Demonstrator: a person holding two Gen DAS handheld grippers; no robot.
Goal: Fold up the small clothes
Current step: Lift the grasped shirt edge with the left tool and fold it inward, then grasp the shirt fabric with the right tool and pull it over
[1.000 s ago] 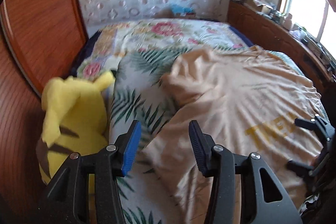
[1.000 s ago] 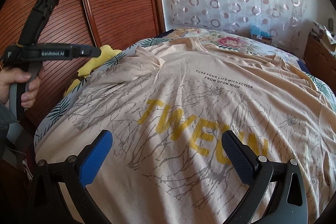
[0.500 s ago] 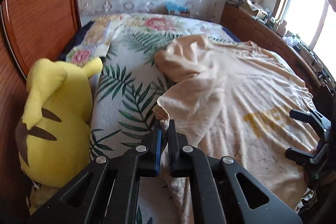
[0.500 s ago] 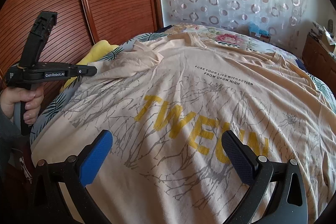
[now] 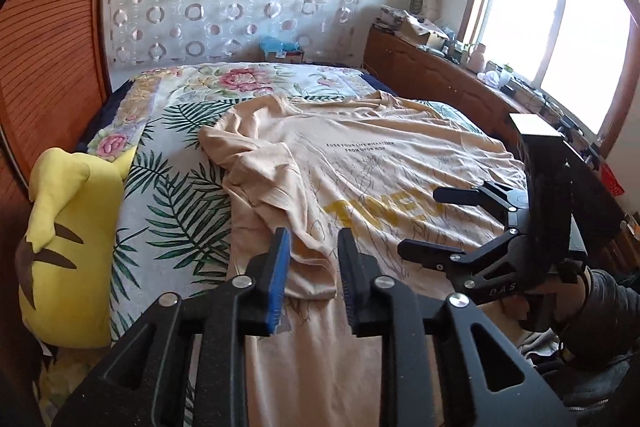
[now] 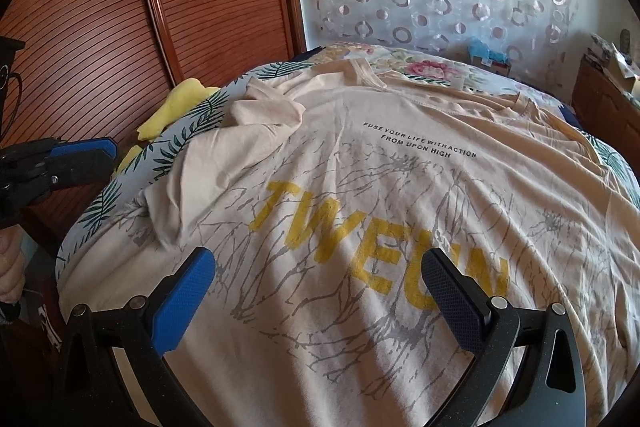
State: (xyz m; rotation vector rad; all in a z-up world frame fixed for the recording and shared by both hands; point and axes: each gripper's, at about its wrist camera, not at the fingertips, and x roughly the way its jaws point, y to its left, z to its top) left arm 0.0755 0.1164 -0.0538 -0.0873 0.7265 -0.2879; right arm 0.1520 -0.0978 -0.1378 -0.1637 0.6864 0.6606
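A peach T-shirt (image 5: 380, 179) with yellow lettering lies spread on the bed, print up (image 6: 360, 187). Its left sleeve and side edge are bunched inward. A small fold of that edge (image 5: 312, 267) lies between the jaws of my left gripper (image 5: 313, 239); the jaws are opening and the pads stand off the cloth. From the right wrist view the left gripper (image 6: 110, 158) hovers at the shirt's left side. My right gripper (image 6: 319, 259) is open wide over the shirt's lower part with nothing between its fingers, and it shows at the right (image 5: 420, 221).
A yellow plush toy (image 5: 68, 239) leans at the bed's left edge against the wooden wardrobe (image 5: 48, 47). The leaf-and-flower bedcover (image 5: 176, 195) shows beside the shirt. A cluttered wooden sideboard (image 5: 440, 75) runs under the window at right. A person's hand (image 5: 576, 299) holds the right gripper.
The left gripper shut on the shirt's left edge, carried it rightward over the shirt, and its jaws have come apart again. The right gripper has stayed where it was.
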